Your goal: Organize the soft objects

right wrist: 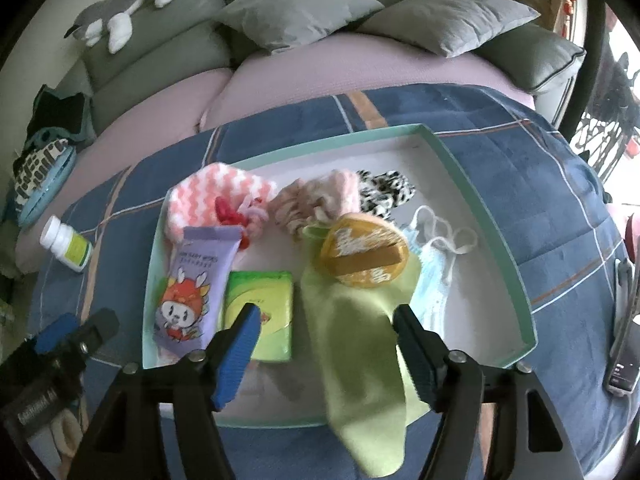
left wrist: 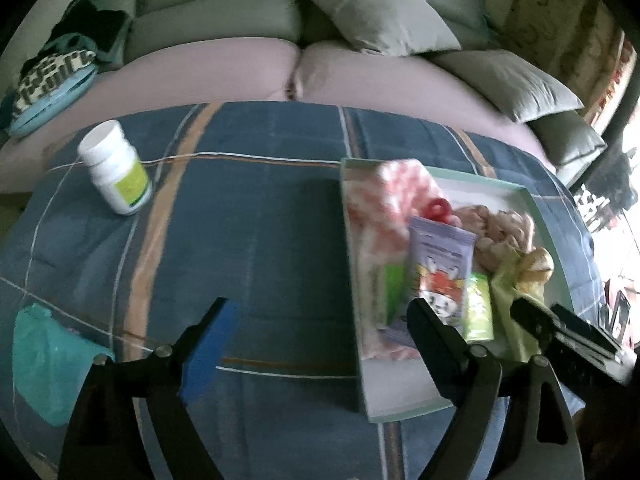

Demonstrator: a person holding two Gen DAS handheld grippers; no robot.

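- Right wrist view: the right tool (right wrist: 326, 326) is seen with its jaws spread wide and nothing gripped; a lime-green cloth (right wrist: 360, 344) lies in the gap between the fingers, hanging over the near rim of the tray and onto the blue plaid blanket (right wrist: 520, 152).
- A shallow mint-rimmed tray (right wrist: 476, 184) with a white floor is set on the blanket, and the soft things are gathered inside it.
- On the tray's left side, a purple cartoon pouch (right wrist: 196, 280) is laid just beside a green tissue pack (right wrist: 262, 312).
- Behind these, a pink-and-white zigzag cloth (right wrist: 208, 192) and a red scrunchie (right wrist: 226, 210) are seen, with a pale pink scrunchie (right wrist: 304, 204) and a black-and-white patterned piece (right wrist: 384, 190) further right.
- A round yellow puff (right wrist: 362, 254) rests on the green cloth, and a light blue face mask (right wrist: 432, 256) lies just beside it.
- Left wrist view: the left tool (left wrist: 320, 332) is held wide open and empty, over the blanket at the tray's left edge.
- A white pill bottle (left wrist: 116, 172) lies on the blanket, well apart from the tray, and a teal bag (left wrist: 44, 360) is seen at the near left.
- Grey pillows (right wrist: 296, 4) are propped on the sofa behind.
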